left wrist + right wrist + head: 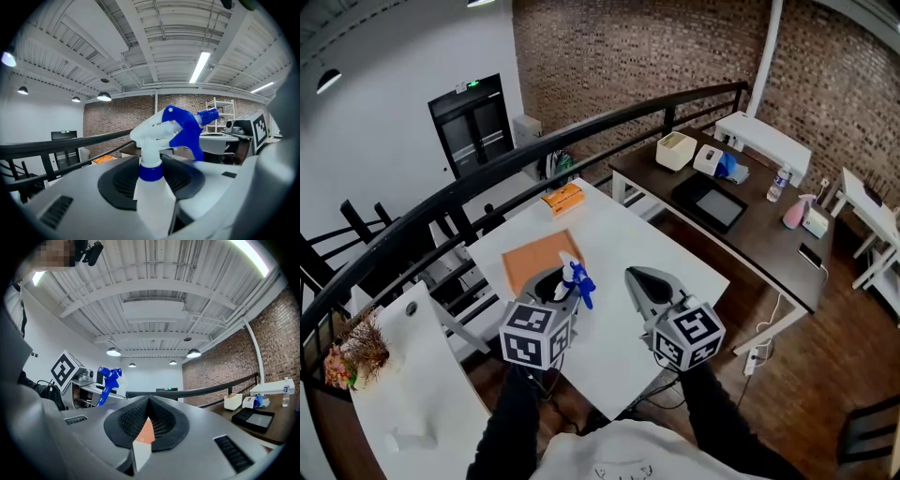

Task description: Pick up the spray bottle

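My left gripper point(151, 177) has its fingers clamped on the spray bottle point(161, 136), just under the blue collar, seemingly lifted clear of the white desk point(619, 234). The right gripper point(149, 401) has its fingers together, empty. The pickup looks done; next I need only a steady, upright hold.

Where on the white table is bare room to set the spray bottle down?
Bare: the right part of the white table, between the orange mat and its right edge, ahead of the right gripper; the strip between mat and orange box. Crowded: the dark table, with boxes and bottles.
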Action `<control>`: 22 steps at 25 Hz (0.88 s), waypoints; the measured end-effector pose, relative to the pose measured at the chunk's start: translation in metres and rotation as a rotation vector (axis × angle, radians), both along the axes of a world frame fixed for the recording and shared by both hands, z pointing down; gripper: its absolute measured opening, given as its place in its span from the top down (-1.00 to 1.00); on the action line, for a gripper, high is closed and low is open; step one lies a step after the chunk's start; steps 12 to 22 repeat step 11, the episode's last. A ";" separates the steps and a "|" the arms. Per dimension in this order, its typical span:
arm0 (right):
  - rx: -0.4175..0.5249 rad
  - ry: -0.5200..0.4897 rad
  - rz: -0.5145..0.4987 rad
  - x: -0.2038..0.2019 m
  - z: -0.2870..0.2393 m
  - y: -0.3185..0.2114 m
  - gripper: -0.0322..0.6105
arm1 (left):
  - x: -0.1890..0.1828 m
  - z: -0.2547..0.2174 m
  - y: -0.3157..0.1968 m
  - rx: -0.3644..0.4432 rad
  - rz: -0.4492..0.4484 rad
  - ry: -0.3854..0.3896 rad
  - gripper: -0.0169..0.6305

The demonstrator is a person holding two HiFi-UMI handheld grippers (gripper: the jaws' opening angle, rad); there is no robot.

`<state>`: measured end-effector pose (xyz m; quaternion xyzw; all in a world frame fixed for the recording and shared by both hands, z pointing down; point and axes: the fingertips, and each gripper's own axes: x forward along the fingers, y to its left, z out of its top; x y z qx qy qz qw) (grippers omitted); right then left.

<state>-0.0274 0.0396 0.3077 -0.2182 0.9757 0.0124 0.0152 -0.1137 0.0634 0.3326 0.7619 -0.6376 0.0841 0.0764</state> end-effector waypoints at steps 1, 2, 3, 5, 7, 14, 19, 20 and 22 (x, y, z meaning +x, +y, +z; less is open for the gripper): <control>0.000 0.000 0.001 0.001 -0.001 0.002 0.92 | 0.001 -0.001 0.002 -0.001 -0.001 -0.001 0.42; 0.000 -0.001 0.002 0.003 -0.002 0.003 0.92 | 0.002 -0.002 0.002 -0.001 -0.001 -0.001 0.42; 0.000 -0.001 0.003 0.003 -0.002 0.003 0.92 | 0.003 -0.002 0.002 -0.001 0.000 -0.002 0.42; -0.002 -0.002 0.005 0.005 -0.001 0.003 0.92 | 0.004 -0.001 0.001 0.000 0.005 -0.002 0.42; -0.003 -0.002 0.004 0.007 -0.002 0.004 0.92 | 0.008 -0.001 0.002 -0.002 0.011 -0.002 0.42; -0.006 0.000 0.001 0.011 -0.004 0.009 0.92 | 0.013 -0.004 0.006 -0.003 0.018 -0.004 0.42; -0.006 0.000 0.001 0.011 -0.004 0.009 0.92 | 0.013 -0.004 0.006 -0.003 0.018 -0.004 0.42; -0.006 0.000 0.001 0.011 -0.004 0.009 0.92 | 0.013 -0.004 0.006 -0.003 0.018 -0.004 0.42; -0.006 0.000 0.001 0.011 -0.004 0.009 0.92 | 0.013 -0.004 0.006 -0.003 0.018 -0.004 0.42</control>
